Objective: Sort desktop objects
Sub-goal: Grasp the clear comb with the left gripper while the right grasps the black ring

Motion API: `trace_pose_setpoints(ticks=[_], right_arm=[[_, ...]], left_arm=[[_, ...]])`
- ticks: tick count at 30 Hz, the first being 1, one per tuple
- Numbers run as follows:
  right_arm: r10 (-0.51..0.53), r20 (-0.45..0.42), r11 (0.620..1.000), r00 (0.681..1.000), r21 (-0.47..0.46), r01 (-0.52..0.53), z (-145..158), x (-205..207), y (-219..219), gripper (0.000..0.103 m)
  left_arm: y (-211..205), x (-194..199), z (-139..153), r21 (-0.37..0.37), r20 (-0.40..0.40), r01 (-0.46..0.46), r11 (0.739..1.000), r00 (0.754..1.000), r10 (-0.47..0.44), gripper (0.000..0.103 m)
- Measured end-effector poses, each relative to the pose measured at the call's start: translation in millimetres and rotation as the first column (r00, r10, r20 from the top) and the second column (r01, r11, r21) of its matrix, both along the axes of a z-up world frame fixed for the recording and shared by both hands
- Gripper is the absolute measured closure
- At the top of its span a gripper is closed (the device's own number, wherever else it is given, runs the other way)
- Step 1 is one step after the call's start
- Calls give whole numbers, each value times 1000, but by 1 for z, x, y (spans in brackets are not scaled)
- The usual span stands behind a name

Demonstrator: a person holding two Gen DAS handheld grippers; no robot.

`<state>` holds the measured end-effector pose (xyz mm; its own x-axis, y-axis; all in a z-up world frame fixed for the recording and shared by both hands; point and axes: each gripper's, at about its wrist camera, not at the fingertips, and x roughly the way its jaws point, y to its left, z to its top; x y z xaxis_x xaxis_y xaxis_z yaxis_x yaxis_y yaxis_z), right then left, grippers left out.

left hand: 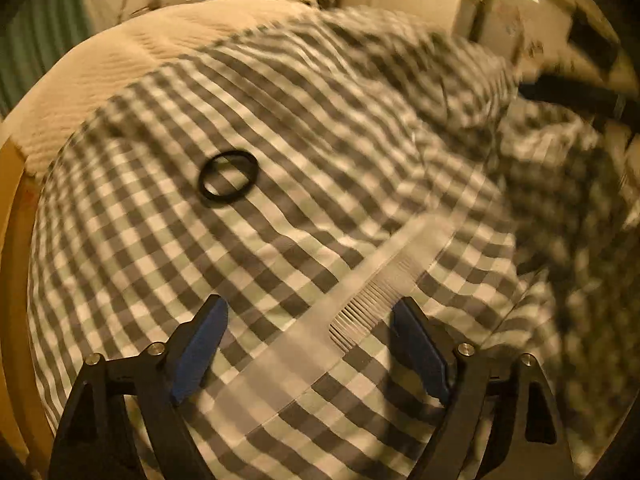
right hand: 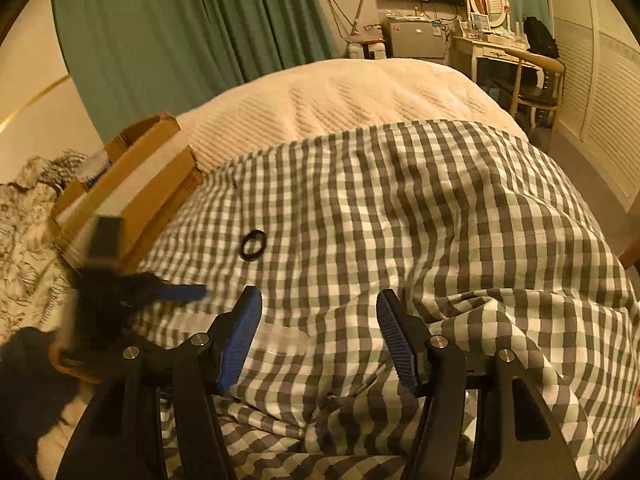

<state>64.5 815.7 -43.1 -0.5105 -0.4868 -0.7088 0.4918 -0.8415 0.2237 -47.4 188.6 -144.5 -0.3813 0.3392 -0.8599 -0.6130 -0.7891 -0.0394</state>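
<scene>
Lying flat on the checked bedcover [left hand: 160, 280], a translucent comb [left hand: 344, 300] is seen between the spread fingers of the left claw [left hand: 308, 312], its handle end running back under the claw and its fine teeth [left hand: 360, 316] facing the right-hand finger; the blue pads [left hand: 200, 344] are well apart and nothing is pinched; whether the comb is touched by either pad cannot be told, since the view is blurred; a black ring [left hand: 228, 176], likely a hair tie, is seen farther out on the same cover, apart from the comb; from the right wrist view the right claw [right hand: 318, 340] is shown spread as well and empty, held over the bedcover with the ring [right hand: 253, 244] ahead and to its left; a cardboard box [right hand: 136, 192] stands at the left edge of the bed, with some items already inside, and is judged to be the place for sorted things; the left claw [right hand: 120, 300] appears there only as a dark blur; the comb is judged light, thin and stiff, with a smooth plastic face that may slip and teeth that may bend or snap if squeezed; a hold across the solid spine or the handle is therefore advised, not across the teeth; because the cover is soft and the comb lies flush, the fingers may need to be pressed slightly into the fabric; the ring is judged soft, light and easily pinched at any point of its band
</scene>
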Motion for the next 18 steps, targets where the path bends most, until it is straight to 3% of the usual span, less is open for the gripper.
trace_pose_setpoints(ticks=[1, 3, 8, 11, 15, 18], right_arm=[[-4, -2, 1000, 1000, -7, 4, 0, 0, 2, 44], [-9, 7, 1000, 1000, -15, 10, -2, 0, 4, 44], [-49, 32, 999, 998, 6, 49, -9, 1, 8, 44], [-47, 18, 998, 999, 43, 46, -8, 8, 3, 44], [0, 9, 996, 1000, 92, -1, -10, 9, -28, 44], [48, 18, 996, 999, 75, -49, -15, 1, -62, 44]], left_arm=[[1, 2, 2, 10, 0, 11, 1000, 1000, -11, 78], [-2, 7, 9, 17, 17, 0, 1000, 1000, 0, 98], [-26, 27, 19, 29, -17, -130, 991, 991, 131, 100], [-55, 27, 33, 82, -12, -244, 966, 969, 246, 100], [-102, 18, 42, 126, 8, -431, 893, 901, 434, 100], [-121, 10, 33, 124, 17, -498, 858, 866, 500, 100]])
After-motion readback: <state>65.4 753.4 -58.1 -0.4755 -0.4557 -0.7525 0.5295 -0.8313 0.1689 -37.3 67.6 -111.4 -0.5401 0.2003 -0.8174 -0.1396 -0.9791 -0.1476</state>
